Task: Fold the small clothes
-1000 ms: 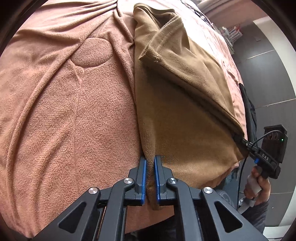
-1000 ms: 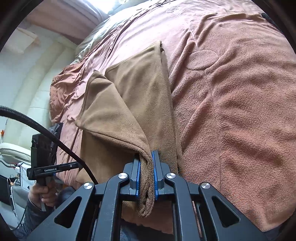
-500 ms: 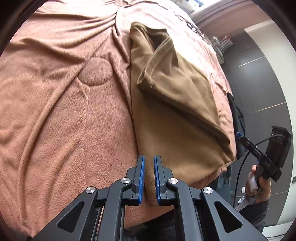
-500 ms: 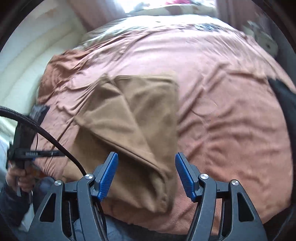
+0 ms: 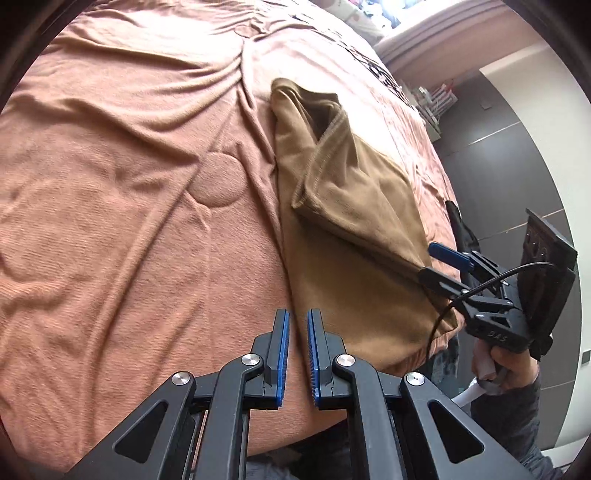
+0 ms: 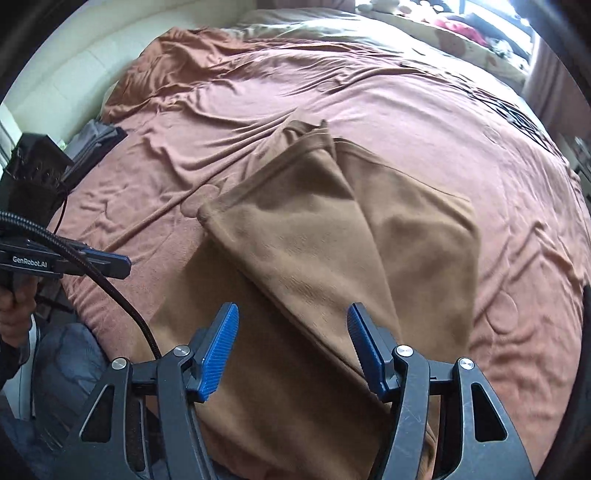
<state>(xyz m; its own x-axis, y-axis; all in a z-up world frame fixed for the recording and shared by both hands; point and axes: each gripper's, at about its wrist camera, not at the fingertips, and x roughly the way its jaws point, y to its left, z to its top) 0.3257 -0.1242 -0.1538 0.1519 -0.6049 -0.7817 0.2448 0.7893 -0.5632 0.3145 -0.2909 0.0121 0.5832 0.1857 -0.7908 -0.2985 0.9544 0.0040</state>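
Right gripper (image 6: 291,343): jaws wide apart, hovering over near edge of tan garment (image 6: 332,251), holding nothing. Left gripper (image 5: 297,354): narrow gap, empty, just left of garment's near corner. Garment lies part-folded on pink blanket (image 5: 129,184), flap diagonal. Square the flap w/ both edges before next fold. No containers visible.

Bed (image 6: 424,110) fills most of both views, covered by rumpled rust-pink blanket (image 5: 110,184) with round quilted dimples. Pale padded headboard or wall (image 6: 74,74) at left of right-wrist view. Lighter patterned bedding (image 6: 369,33) at far end, bright daylight from window (image 6: 495,11) behind it. Dark grey panelled wall (image 5: 517,173) beside white wall (image 5: 535,85) in left-wrist view. Pink curtain (image 5: 443,40) near top.
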